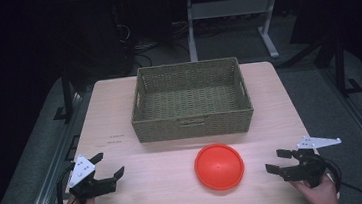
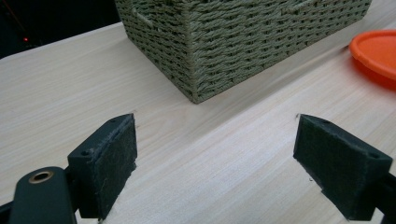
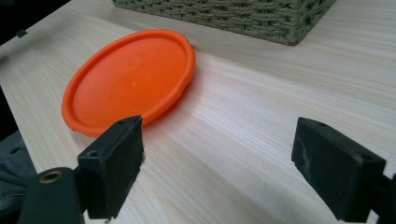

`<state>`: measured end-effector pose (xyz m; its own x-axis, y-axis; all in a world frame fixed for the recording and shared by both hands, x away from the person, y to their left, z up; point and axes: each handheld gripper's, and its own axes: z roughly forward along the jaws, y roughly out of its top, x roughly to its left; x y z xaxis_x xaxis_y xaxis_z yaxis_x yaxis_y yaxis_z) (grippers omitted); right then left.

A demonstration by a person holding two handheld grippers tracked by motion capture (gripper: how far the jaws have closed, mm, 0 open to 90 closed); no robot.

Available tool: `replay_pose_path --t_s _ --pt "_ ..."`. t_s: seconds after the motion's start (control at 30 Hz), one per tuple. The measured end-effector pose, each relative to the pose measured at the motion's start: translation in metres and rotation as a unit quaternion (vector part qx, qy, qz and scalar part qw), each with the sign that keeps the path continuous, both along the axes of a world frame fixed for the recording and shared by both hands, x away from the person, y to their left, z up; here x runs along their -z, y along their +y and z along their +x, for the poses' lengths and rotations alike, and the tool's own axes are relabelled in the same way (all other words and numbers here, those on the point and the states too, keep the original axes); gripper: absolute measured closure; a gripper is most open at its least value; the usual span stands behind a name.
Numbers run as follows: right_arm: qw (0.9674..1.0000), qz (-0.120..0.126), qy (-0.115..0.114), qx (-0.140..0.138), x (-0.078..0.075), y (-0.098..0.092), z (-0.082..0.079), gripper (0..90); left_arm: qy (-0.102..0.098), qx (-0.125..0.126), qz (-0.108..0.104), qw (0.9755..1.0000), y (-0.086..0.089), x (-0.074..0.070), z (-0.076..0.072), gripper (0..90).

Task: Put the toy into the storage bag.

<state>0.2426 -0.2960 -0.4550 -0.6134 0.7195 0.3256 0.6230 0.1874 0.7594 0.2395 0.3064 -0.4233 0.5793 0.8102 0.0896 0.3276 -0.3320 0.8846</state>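
Observation:
An orange plate (image 1: 219,166) lies flat on the wooden table (image 1: 147,185), just in front of a green woven basket (image 1: 191,100) whose inside looks bare. The plate's rim (image 2: 376,51) peeks in at the right of the left gripper view, behind the basket's corner (image 2: 196,56). My left gripper (image 1: 107,164) rests near the table's front left corner, open, nothing between its jaws. My right gripper (image 1: 277,162) sits at the front right, open, pointing toward the plate (image 3: 130,79) a short way off. The basket's lower wall (image 3: 243,16) runs behind the plate.
Bare table lies between the two grippers and around the plate. Beyond the table are a dark floor, cables and a white desk frame (image 1: 230,12). Metal rails (image 1: 51,180) run along both sides of the table.

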Motion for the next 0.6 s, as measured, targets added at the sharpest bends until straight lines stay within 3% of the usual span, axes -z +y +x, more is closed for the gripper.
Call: replay_pose_path --t_s 0.37,0.6 --pt "0.9995 -0.009 -0.013 -0.026 -0.022 0.013 0.001 16.1 0.0 0.01 -0.002 0.9999 -0.002 0.001 0.001 12.8" --pt "0.9987 -0.022 -0.008 -0.045 -0.036 0.025 0.011 15.6 0.001 0.01 -0.001 0.9999 -0.002 0.001 0.002 12.9"
